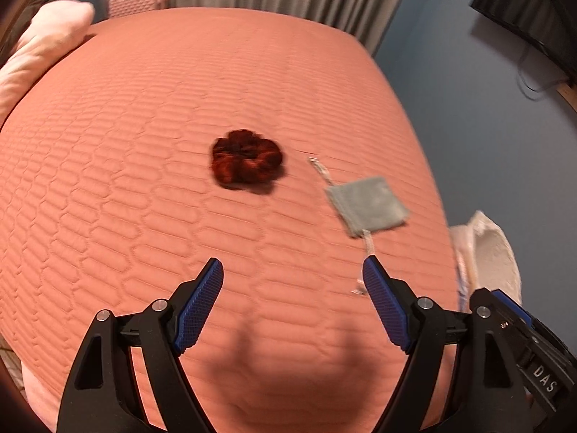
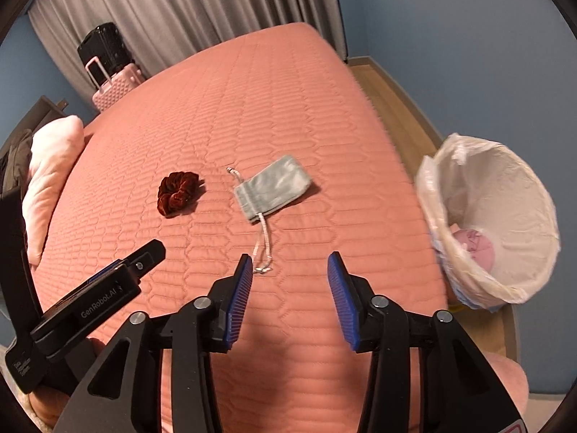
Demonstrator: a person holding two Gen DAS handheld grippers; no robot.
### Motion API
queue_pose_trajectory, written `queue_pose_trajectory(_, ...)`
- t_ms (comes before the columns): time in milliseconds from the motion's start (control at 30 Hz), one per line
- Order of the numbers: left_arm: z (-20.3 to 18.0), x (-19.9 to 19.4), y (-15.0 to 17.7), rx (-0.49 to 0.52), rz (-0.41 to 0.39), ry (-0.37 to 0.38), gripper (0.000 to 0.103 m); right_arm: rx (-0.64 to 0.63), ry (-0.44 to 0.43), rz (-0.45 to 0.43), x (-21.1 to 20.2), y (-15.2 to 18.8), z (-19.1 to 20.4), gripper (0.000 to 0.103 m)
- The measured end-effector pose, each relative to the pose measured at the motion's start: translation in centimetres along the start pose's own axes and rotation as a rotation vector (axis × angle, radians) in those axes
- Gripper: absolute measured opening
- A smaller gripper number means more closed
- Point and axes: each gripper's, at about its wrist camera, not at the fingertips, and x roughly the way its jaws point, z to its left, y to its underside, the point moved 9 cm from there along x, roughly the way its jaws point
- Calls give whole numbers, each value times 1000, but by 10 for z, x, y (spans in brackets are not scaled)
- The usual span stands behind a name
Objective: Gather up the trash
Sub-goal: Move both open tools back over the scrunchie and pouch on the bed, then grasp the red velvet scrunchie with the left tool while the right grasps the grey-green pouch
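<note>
1. Salmon-pink quilted bedspread point(image 2: 274, 115) covers a bed that fills both views; it is the landmark for everything below.
2. Two loose things lie on the bedspread, near its middle. One is a dark red velvet scrunchie point(image 2: 177, 193), a ruffled fabric ring. The other is a flat grey-green cloth drawstring pouch point(image 2: 273, 187) with pale cords point(image 2: 262, 249) trailing toward the cameras. They lie near each other but apart.
3. Off the right edge of the bedspread stands a round bin lined with a white plastic bag point(image 2: 519, 195). Something crumpled and pink point(image 2: 475, 246) already lies at its bottom, so some collecting looks done.
4. Judging from this, the scrunchie and pouch are what is left, if both count as trash. Neither is held.
5. The left claw point(image 1: 293, 277) hovers above the near part of the bedspread, blue-padded fingers spread wide, holding nothing. The scrunchie lies ahead of it and slightly left of its centre line; the pouch is ahead and to its right.
6. The right claw point(image 2: 290, 273) also hangs over the near bedspread, fingers apart and holding nothing. The ends of the pouch cords lie just beside its left fingertip point(image 2: 246, 264); the pouch itself sits ahead, a little left of centre. The bin is off to its right.
7. Beyond the far edge of the bedspread hang grey curtains point(image 2: 187, 7), with a pink suitcase point(image 2: 114, 88) beside them.
</note>
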Motion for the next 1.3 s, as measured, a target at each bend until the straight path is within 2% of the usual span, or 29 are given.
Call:
queue_pose_trajectory(333,48,38,-40,-46,9,-62,83,11,-17,84,70,-17,32,44)
queue_pose_trajectory(633,70,81,-75,-82,38,-77,83,9,10,143,130,-37,45,44)
queue_pose_trajectory(733,73,97,-80,-78,53,-81,80,3,21,157,145,-41,48,44)
queue_pose_trajectory(933,72,119,-77,-78,95,-55,63,-12,42,163,163,-41,49,44)
queue_pose_trajectory(1033,69,121,-76,-46,84,-70,54,-41,55,161,166,-40,51,43)
queue_pose_trajectory(1067,68,122,-76,-37,83,-71,47,-53,64,156,166,-40,51,41)
queue_pose_trajectory(1167,62,119,-73,-3,84,-58,27,-82,95,143,166,-38,48,30)
queue_pose_trajectory(1233,59,119,-72,4,87,-48,21,-82,103,137,165,-37,45,21)
queue_pose_trajectory(1300,57,112,-67,6,88,-34,18,-73,98,136,162,-35,41,15)
